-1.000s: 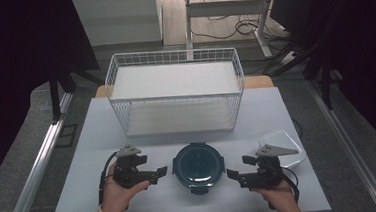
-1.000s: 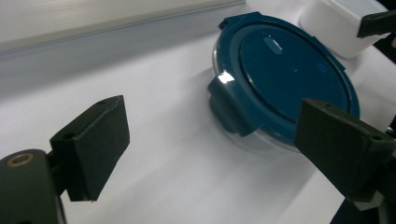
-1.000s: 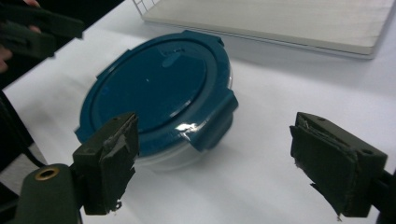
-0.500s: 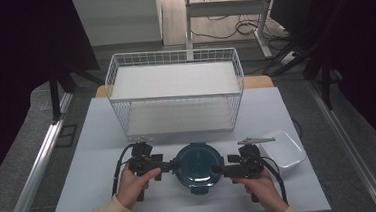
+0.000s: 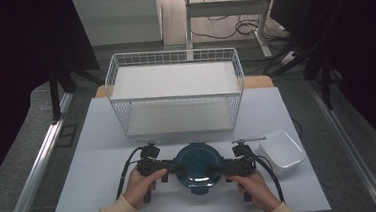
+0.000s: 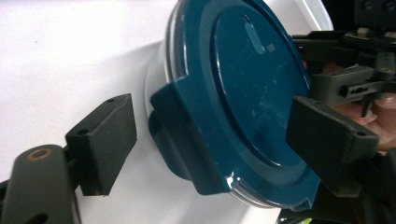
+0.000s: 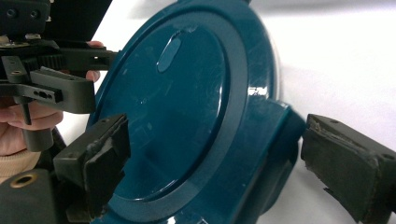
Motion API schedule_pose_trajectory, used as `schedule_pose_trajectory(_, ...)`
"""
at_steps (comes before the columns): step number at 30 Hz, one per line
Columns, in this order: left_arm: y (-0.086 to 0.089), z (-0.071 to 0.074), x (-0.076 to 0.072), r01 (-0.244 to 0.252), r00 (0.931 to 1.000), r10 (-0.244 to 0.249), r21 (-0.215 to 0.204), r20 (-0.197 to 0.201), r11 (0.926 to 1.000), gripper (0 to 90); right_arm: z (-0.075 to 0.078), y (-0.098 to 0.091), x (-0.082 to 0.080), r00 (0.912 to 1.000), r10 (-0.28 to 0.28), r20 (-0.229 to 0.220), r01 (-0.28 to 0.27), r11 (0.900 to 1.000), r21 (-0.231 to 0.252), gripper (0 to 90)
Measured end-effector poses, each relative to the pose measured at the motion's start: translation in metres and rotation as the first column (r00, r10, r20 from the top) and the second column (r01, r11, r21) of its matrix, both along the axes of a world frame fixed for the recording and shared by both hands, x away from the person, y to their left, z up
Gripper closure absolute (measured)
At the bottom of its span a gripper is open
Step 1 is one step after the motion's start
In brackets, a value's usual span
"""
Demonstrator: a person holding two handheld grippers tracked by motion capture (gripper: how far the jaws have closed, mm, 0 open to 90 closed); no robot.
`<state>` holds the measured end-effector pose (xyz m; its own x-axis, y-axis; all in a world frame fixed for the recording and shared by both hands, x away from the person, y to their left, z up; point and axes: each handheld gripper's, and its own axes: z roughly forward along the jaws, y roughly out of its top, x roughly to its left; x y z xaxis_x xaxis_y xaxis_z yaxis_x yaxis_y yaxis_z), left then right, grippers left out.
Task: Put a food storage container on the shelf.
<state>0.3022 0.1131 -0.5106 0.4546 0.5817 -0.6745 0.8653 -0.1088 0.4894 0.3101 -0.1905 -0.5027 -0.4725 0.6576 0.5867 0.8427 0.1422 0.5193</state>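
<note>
A round container with a dark teal lid (image 5: 198, 164) stands at the front middle of the white table (image 5: 92, 158). My left gripper (image 5: 171, 167) reaches in from its left, my right gripper (image 5: 225, 167) from its right. In the left gripper view the lid's clip tab (image 6: 187, 126) sits between the jaws of the left gripper (image 6: 215, 144), which have just been closing; a gap still shows at one pad (image 6: 105, 140). In the right gripper view the opposite tab (image 7: 275, 140) lies inside the right gripper (image 7: 224, 158), whose jaws have just been opening, and one pad (image 7: 345, 163) stands off it.
A white wire basket (image 5: 175, 98) with two white shelves stands behind the container. A white rectangular tub (image 5: 281, 152) sits just right of my right hand. Cables trail from both grippers toward the table's front edge.
Both hands have moved inward and down from either side, so each gripper's jaws now straddle a tab of the teal lid. The container has not moved.
</note>
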Motion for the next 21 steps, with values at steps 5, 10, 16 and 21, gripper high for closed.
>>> schedule_pose_trajectory(5,-0.002,-0.005,0.000,-0.008,0.9990,0.006,-0.046,-0.043,0.9989,18.5,-0.004,0.000,0.000,0.9998,0.004,-0.022,-0.004,0.9998,0.017,10.0)
schedule_pose_trajectory(10,-0.002,-0.012,0.001,0.000,0.9974,-0.005,-0.064,-0.072,0.9980,22.6,-0.005,0.002,-0.001,0.9992,0.007,-0.038,-0.006,0.9997,0.026,14.1)
schedule_pose_trajectory(16,-0.005,-0.009,-0.004,-0.033,0.9957,0.028,-0.056,-0.088,0.9979,25.8,-0.002,-0.003,-0.001,0.9985,-0.026,-0.049,0.027,0.9990,0.035,22.2)
schedule_pose_trajectory(21,-0.004,-0.006,-0.011,-0.066,0.9951,0.062,-0.060,-0.077,0.9960,29.8,0.001,-0.006,-0.004,0.9986,-0.032,-0.042,0.034,0.9983,0.048,28.7)
